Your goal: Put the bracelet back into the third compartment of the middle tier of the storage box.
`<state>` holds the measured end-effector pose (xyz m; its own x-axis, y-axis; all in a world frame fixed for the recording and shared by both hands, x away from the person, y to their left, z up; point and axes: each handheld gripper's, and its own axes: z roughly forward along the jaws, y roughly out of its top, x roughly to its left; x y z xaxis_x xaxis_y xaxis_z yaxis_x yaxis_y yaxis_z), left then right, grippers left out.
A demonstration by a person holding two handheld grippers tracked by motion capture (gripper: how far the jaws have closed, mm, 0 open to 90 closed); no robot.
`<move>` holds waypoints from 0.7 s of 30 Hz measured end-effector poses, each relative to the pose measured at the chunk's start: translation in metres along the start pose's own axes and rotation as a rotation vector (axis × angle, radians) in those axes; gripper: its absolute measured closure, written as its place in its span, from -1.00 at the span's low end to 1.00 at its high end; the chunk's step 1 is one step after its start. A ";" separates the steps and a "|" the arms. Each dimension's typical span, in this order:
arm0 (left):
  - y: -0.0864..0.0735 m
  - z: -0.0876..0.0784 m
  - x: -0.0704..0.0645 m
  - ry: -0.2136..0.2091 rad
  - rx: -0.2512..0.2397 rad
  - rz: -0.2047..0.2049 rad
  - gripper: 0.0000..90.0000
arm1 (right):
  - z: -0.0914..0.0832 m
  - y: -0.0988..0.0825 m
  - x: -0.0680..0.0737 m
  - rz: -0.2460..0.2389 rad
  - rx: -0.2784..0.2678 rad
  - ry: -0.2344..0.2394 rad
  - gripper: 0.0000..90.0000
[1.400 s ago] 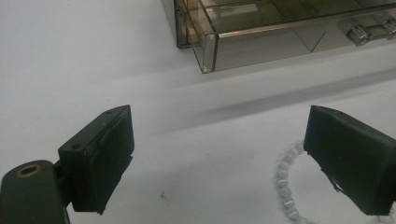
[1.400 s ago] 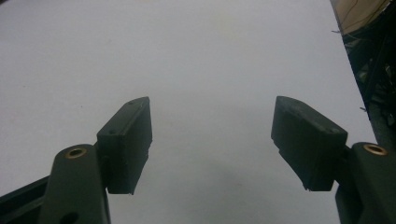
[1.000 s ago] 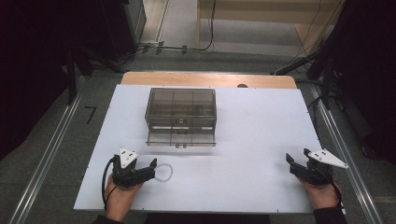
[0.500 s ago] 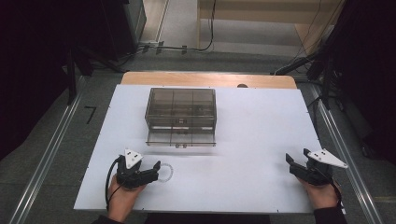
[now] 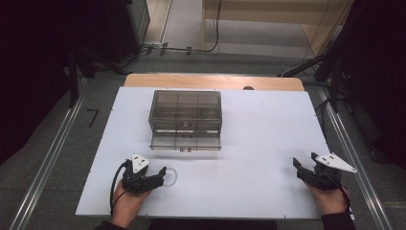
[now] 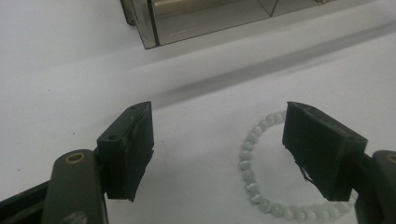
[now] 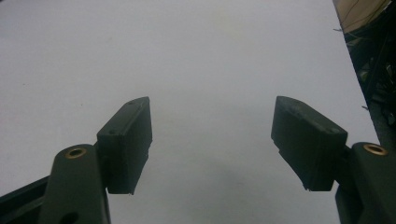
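Since a second ago the left gripper (image 5: 163, 173) has edged down over the bracelet (image 5: 170, 176), and its jaws have just been closing, though they stand apart with nothing pressed between them; in the left gripper view the bracelet (image 6: 261, 177) lies flat on the white table (image 5: 258, 143), its far arc between the jaws and its near right side tucked under the right pad; the right gripper (image 5: 302, 168) rests well apart at the table's right edge, jaws wide and empty.

The bracelet looks like a loop of small pale beads on a cord; I judge it light, limp and apt to roll or slide on the smooth top, so the grip should pinch across one side of the loop, beads squeezed between the pads, not span the whole ring.

The smoky clear box (image 5: 186, 119) stands farther back, its lowest drawer pulled out toward the person; its upper part is split into compartments; what lies inside I cannot tell.
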<state>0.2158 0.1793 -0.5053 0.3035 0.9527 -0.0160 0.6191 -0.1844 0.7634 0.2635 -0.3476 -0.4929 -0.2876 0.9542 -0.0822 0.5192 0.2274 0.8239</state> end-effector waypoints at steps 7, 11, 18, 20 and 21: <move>0.000 0.002 -0.001 0.005 0.013 0.005 -0.41 | 0.000 0.000 0.000 0.001 0.000 0.000 -0.39; -0.001 0.002 0.000 0.008 0.011 0.003 -0.36 | 0.000 0.000 0.000 0.001 0.001 0.001 -0.39; -0.001 0.004 -0.001 0.004 0.014 0.003 -0.28 | 0.000 0.000 0.000 0.002 0.005 0.002 -0.39; -0.001 0.004 -0.002 0.005 0.014 0.005 -0.21 | 0.000 0.000 0.000 0.002 0.005 0.002 -0.39; -0.001 0.004 -0.002 0.004 0.016 0.006 -0.19 | 0.000 0.000 0.000 0.002 0.005 0.002 -0.39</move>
<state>0.2175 0.1764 -0.5087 0.3049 0.9524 -0.0089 0.6285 -0.1942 0.7532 0.2631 -0.3474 -0.4930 -0.2877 0.9544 -0.0796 0.5234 0.2263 0.8215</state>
